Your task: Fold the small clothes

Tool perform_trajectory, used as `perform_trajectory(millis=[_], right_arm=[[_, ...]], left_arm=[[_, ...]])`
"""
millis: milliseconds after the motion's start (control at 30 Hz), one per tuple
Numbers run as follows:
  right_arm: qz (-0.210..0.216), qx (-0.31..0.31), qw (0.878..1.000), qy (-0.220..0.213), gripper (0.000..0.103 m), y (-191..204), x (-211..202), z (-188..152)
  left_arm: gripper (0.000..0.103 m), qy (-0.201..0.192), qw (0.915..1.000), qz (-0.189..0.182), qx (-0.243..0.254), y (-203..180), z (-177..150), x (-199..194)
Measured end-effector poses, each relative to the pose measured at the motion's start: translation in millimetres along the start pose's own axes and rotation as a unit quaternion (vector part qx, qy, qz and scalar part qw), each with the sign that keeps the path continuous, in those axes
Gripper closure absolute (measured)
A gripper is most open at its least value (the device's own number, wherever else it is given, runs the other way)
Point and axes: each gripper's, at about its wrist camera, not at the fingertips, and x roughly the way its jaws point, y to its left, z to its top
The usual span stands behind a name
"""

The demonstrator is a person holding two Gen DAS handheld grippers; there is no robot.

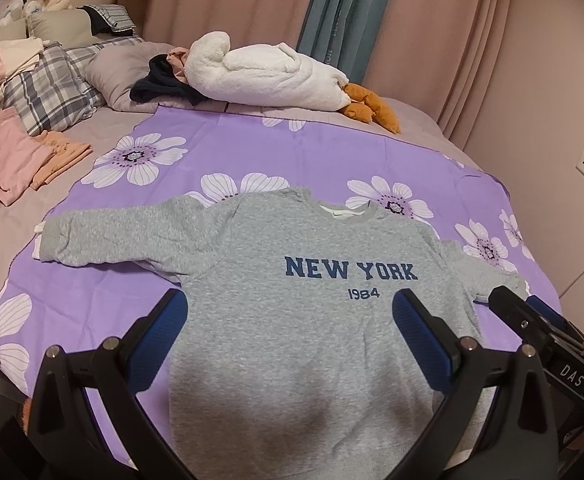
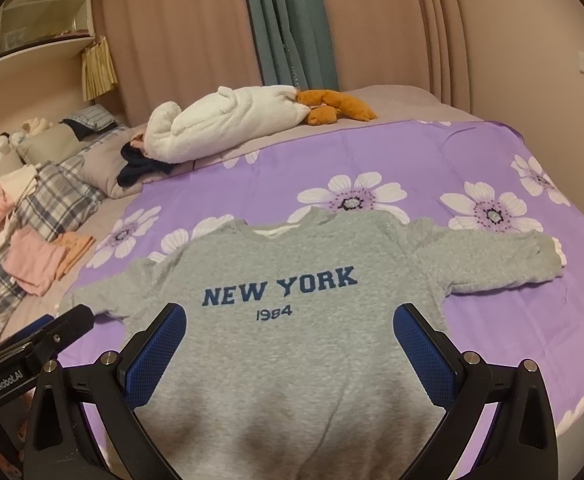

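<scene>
At the far left of the bed lay a stack of folded clothes (image 1: 10, 162), pink and orange, beside a plaid pillow (image 1: 50, 88). Next to them a purple flowered sheet (image 1: 252, 148) was spread over the mattress, and on it the grey sweatshirt (image 1: 292, 300) lay flat, face up, its blue lettering readable, collar pointing away, both sleeves stretched out to the sides. The left sleeve (image 1: 104, 240) ended in a ribbed cuff near the sheet's edge; the right sleeve (image 2: 492, 256) reached toward the other side, its cuff slightly turned.

The left gripper (image 1: 290, 332) hovered over the lower body of the sweatshirt with its jaws spread wide and nothing between them. The right gripper (image 2: 290, 336) was likewise released and empty, above the same stretch of cloth, just beside its partner.

The sweatshirt looked like soft, fairly thick fleece: light, limp, likely to sag and drag along the sheet if lifted from one point. It would probably grip well rather than slip. Sensible places to pinch seemed to be a cuff or shoulder seam, to bring each sleeve across the chest, then the hem corners.

Behind it all lay a white plush toy (image 1: 268, 76) against the curtains (image 1: 452, 40).
</scene>
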Motion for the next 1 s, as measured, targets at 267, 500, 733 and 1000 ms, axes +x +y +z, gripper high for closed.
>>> perform_trajectory(millis=[267,500,733,1000], right_arm=[[-0.007,-0.005,1.000,-0.001,0.000,2.8,-1.4,2.2],[-0.010,-0.001,1.000,-0.001,0.000,0.5,-1.9,3.1],[-0.011,-0.002,1.000,-0.001,0.000,0.5,-1.9,3.2],[-0.011,-0.002,1.000,-0.001,0.000,-0.1,-2.8,3.3]], left_arm=[[0.001,-0.014,0.9999,-0.006,-0.004,-0.5,2.7,-5.9],[0.000,-0.013,0.9999,0.000,0.007,-4.0,-0.8,-5.6],[0.000,-0.002,0.9999,0.011,0.011,-5.8,-4.6,-1.7],[0.000,0.005,1.0000,0.001,0.008,-5.2,-6.3,0.8]])
